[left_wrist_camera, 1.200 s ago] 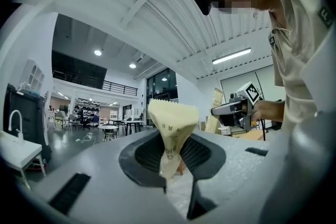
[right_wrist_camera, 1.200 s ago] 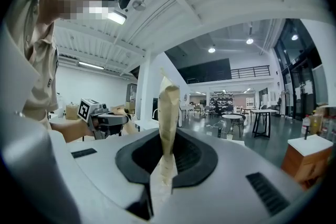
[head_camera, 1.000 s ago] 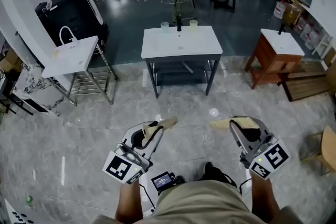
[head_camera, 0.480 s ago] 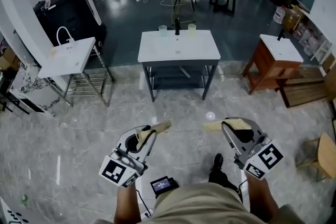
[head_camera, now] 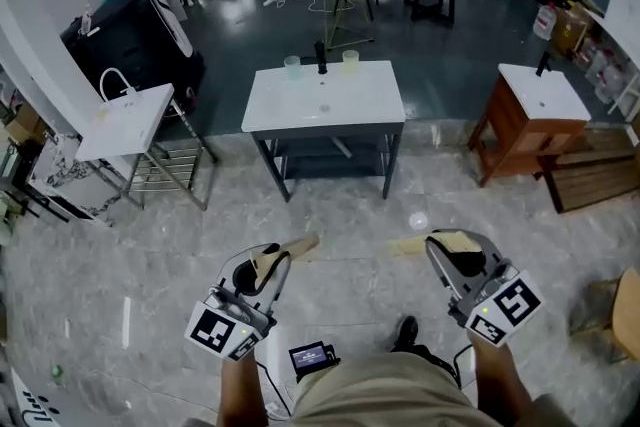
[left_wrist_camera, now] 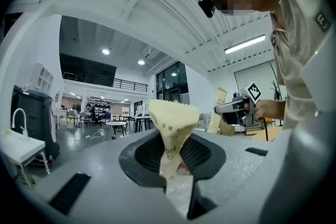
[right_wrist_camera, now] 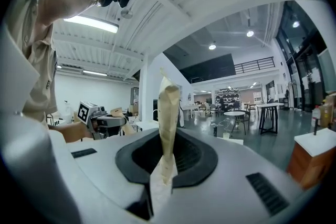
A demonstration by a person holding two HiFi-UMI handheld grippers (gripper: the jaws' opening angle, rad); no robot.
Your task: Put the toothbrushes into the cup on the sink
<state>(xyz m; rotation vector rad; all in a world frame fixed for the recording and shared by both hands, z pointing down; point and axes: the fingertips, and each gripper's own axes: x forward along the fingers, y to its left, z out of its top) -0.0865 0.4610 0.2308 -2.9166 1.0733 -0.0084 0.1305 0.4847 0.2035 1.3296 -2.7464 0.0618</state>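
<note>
Cup (head_camera: 292, 66) and second cup (head_camera: 350, 58) at rear edge of white sink (head_camera: 325, 107), flanking dark tap (head_camera: 321, 57), upper centre of head view; left gripper (head_camera: 301, 245) and right gripper (head_camera: 406, 244) low in frame, well apart from sink, tan-wrapped jaws of each pressed together, nothing between them.

The sink (head_camera: 350, 103) is coloured white, and the floor (head_camera: 130, 245) is veined grey. The left tongs (head_camera: 300, 244) and right tongs (head_camera: 408, 243) are tipped cream and marked black-and-white.
</note>
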